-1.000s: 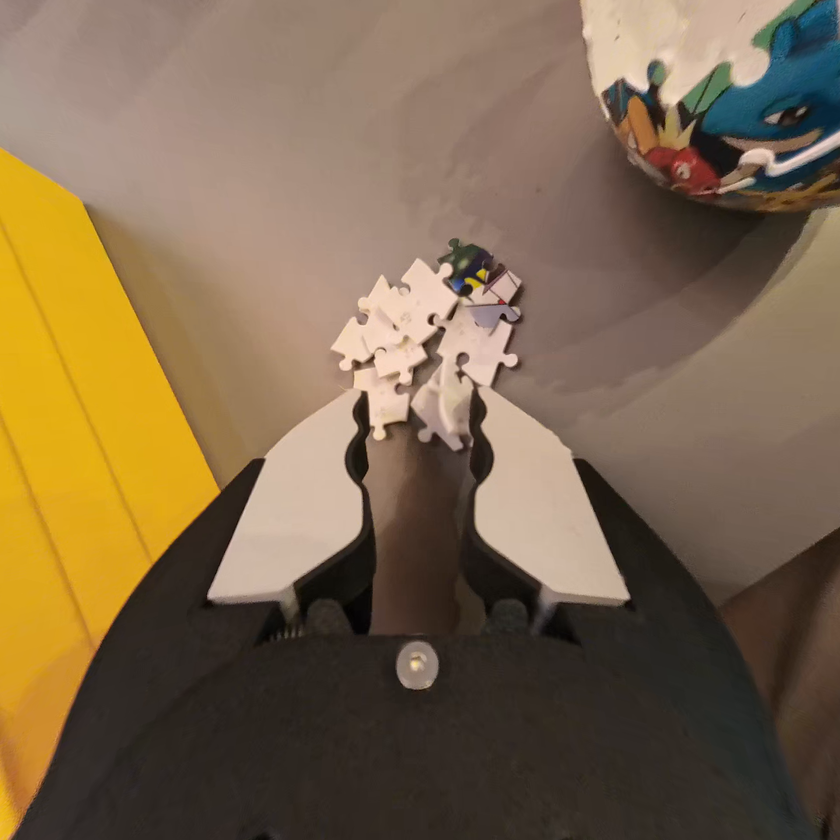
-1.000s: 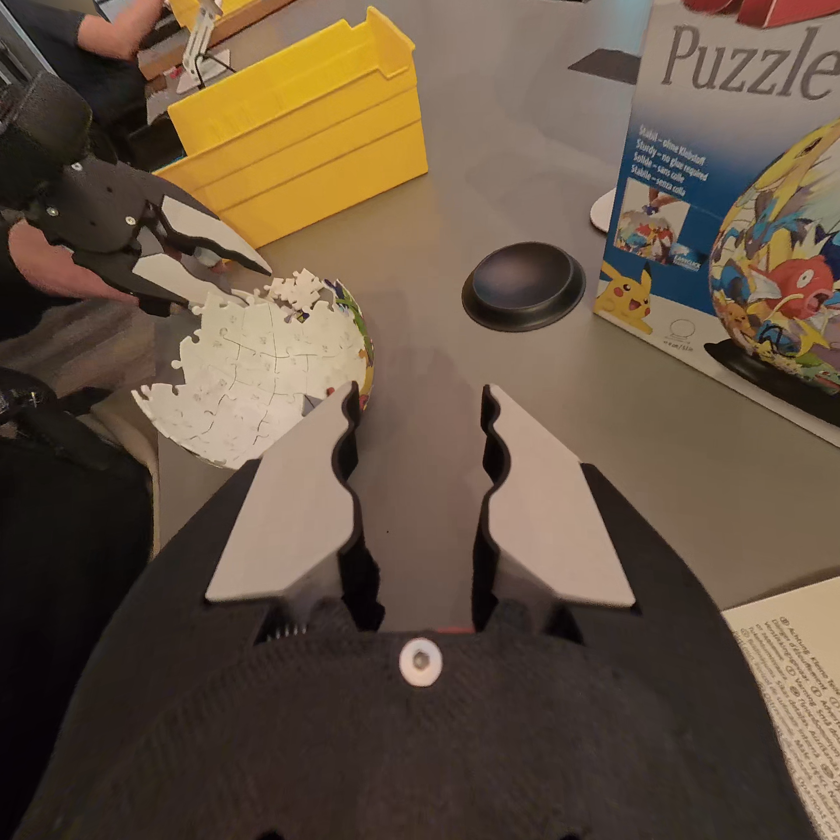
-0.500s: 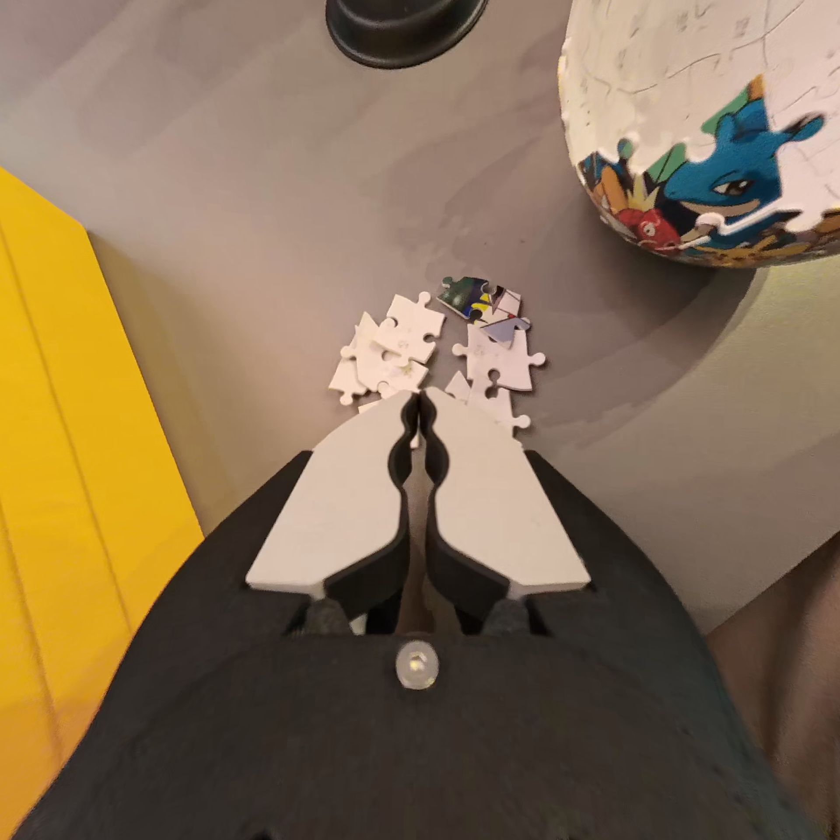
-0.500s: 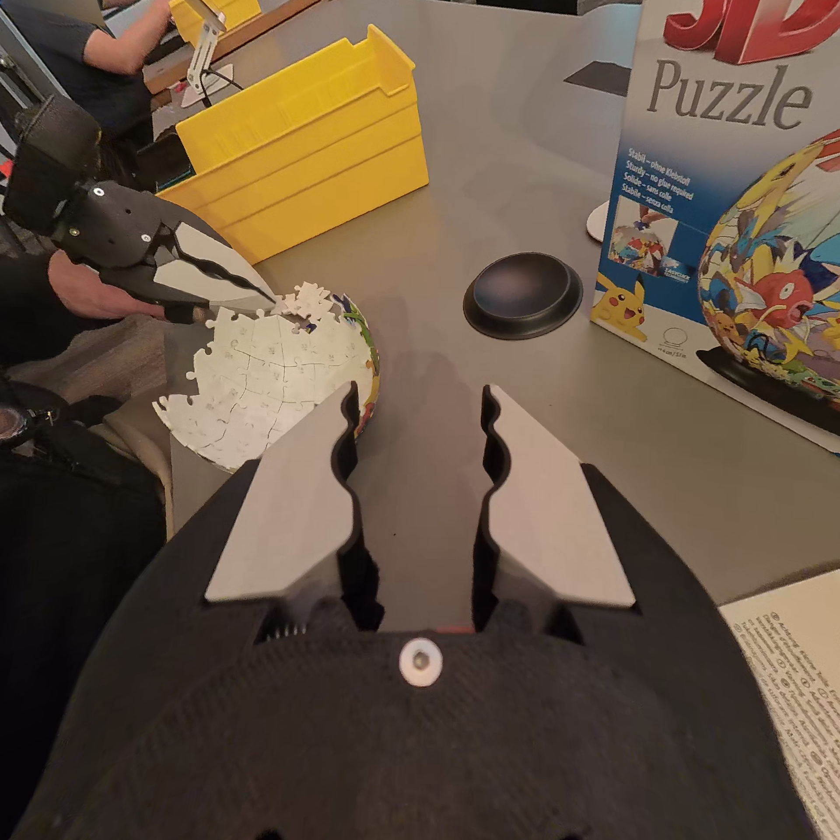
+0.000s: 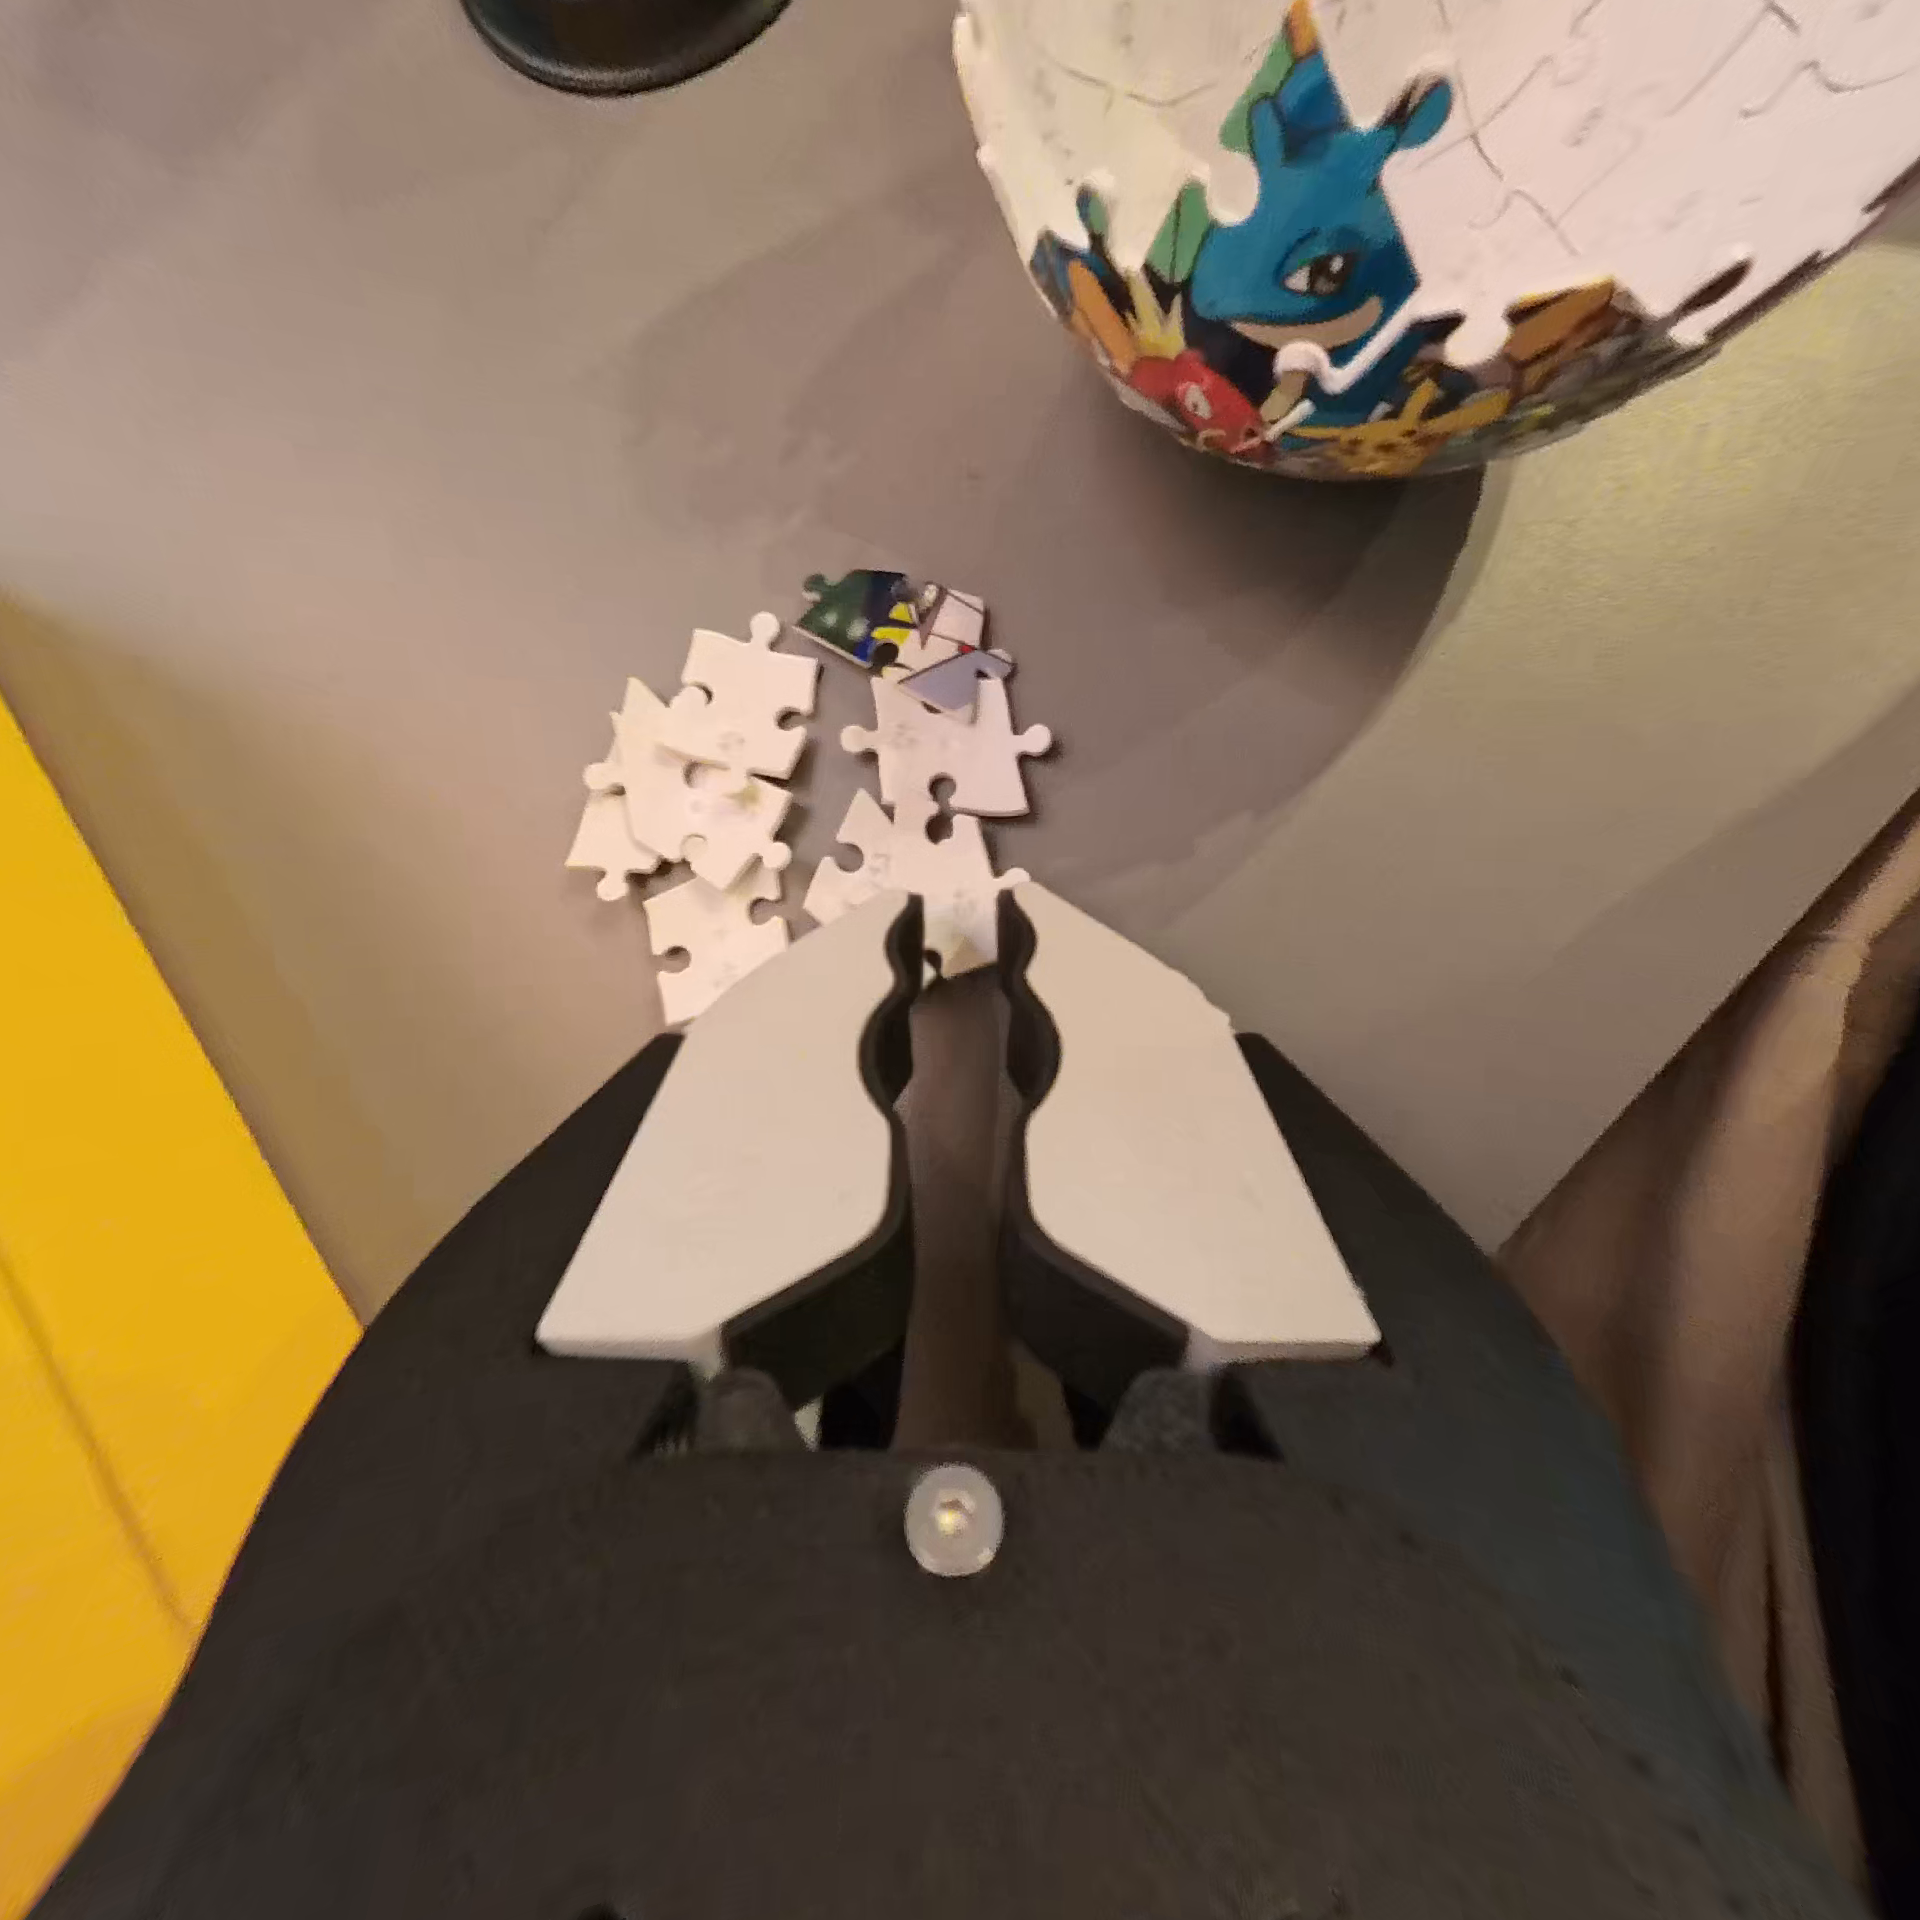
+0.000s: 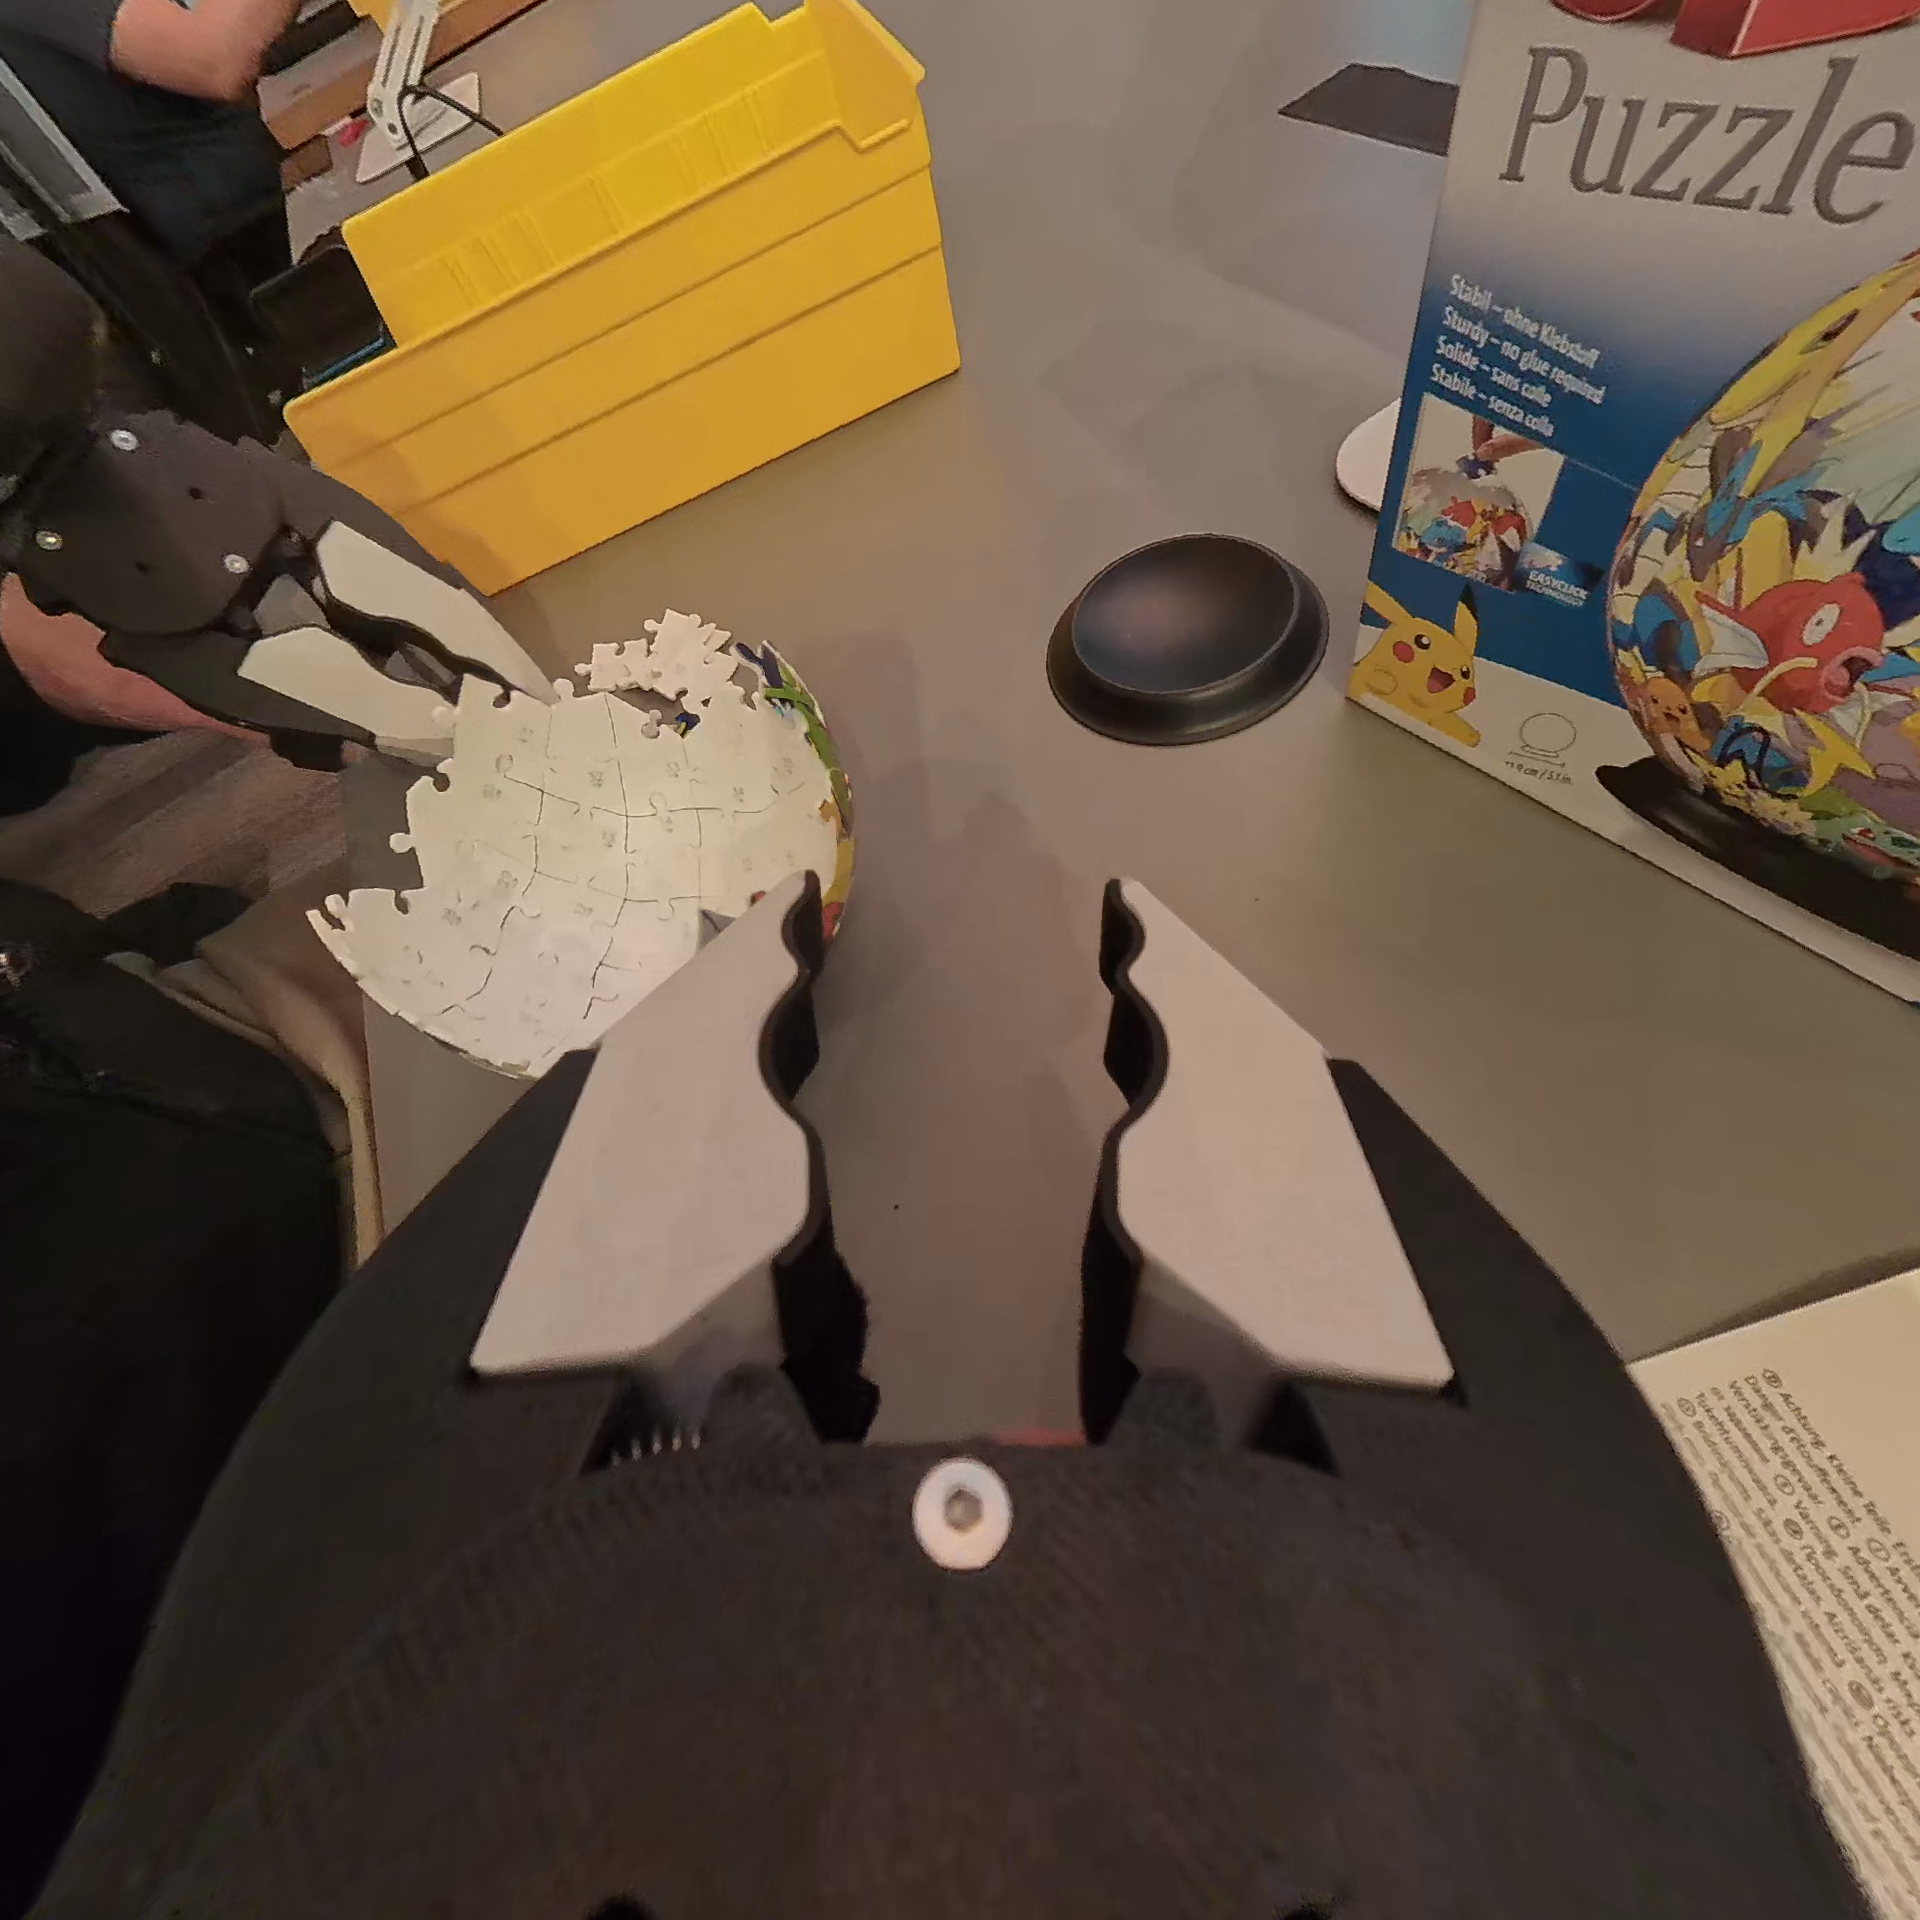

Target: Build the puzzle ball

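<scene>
The half-built puzzle ball (image 5: 1558, 156) lies at the top right of the left wrist view, white inside facing up, printed colour outside below. It also shows in the right wrist view (image 6: 582, 862), left of my right fingers. A pile of loose puzzle pieces (image 5: 727, 748), mostly white side up, lies on the grey table just ahead of my left gripper (image 5: 961, 914). Its jaws are nearly closed, with one white piece (image 5: 961, 925) pinched between the tips. The left gripper shows behind the ball in the right wrist view (image 6: 416, 665). My right gripper (image 6: 961, 904) is open and empty above the table.
A yellow bin (image 6: 665, 343) stands behind the ball and fills the left edge of the left wrist view (image 5: 104, 1143). A black round stand (image 6: 1184, 634) sits mid-table. The puzzle box (image 6: 1662, 416) stands at the right, a paper leaflet (image 6: 1818, 1507) lower right. A person (image 6: 156, 62) sits far left.
My left gripper went from open to fully shut at the near edge of the pile, and now its jaws stand slightly apart with a white piece between the tips. My right gripper stayed open.
</scene>
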`<state>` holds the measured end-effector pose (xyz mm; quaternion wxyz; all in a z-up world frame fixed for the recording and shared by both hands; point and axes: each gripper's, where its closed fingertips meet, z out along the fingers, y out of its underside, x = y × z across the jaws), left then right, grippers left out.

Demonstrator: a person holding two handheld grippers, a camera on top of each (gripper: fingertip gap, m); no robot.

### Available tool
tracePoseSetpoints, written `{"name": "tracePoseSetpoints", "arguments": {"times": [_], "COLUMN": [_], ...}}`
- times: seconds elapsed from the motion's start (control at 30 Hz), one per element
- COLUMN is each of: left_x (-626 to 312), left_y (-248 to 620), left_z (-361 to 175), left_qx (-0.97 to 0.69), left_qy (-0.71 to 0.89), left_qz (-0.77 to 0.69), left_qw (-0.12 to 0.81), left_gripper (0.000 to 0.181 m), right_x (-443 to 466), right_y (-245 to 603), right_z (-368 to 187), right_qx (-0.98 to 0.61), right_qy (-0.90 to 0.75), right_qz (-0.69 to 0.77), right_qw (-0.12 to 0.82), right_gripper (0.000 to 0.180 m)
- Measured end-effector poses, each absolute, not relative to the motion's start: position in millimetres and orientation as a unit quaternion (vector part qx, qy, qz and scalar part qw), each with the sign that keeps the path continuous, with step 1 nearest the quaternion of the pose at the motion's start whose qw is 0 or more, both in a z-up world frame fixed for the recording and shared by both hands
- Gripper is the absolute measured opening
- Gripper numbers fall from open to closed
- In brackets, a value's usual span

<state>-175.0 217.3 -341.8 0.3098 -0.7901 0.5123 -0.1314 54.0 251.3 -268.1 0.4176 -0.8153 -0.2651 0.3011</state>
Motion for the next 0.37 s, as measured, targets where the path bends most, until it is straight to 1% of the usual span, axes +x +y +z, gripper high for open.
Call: {"name": "tracePoseSetpoints", "arguments": {"times": [0.03,0.07,0.17,0.3,0.37], "left_x": [-176.2,-178.0,-181.6,-183.1,-181.0], "left_y": [219.7,223.2,229.2,233.0,229.5], "left_z": [-340.0,-337.9,-334.9,-339.9,-345.3], "left_qx": [-0.792,-0.795,-0.800,-0.798,-0.797], "left_qy": [0.506,0.499,0.483,0.488,0.501], "left_qz": [-0.126,-0.120,-0.120,-0.107,-0.106], "left_qw": [0.316,0.323,0.335,0.336,0.322], "left_gripper": [0.018,0.023,0.030,0.034,0.031], "right_x": [55.3,56.4,57.8,57.0,56.0], "right_y": [251.9,252.2,252.2,250.7,249.6], "right_z": [-269.1,-270.0,-270.3,-269.2,-268.8], "right_qx": [-0.818,-0.820,-0.825,-0.830,-0.831], "right_qy": [-0.262,-0.259,-0.254,-0.250,-0.251], "right_qz": [0.299,0.296,0.290,0.282,0.277], "right_qw": [0.416,0.415,0.413,0.412,0.411], "right_gripper": [0.052,0.052,0.052,0.052,0.052]}}
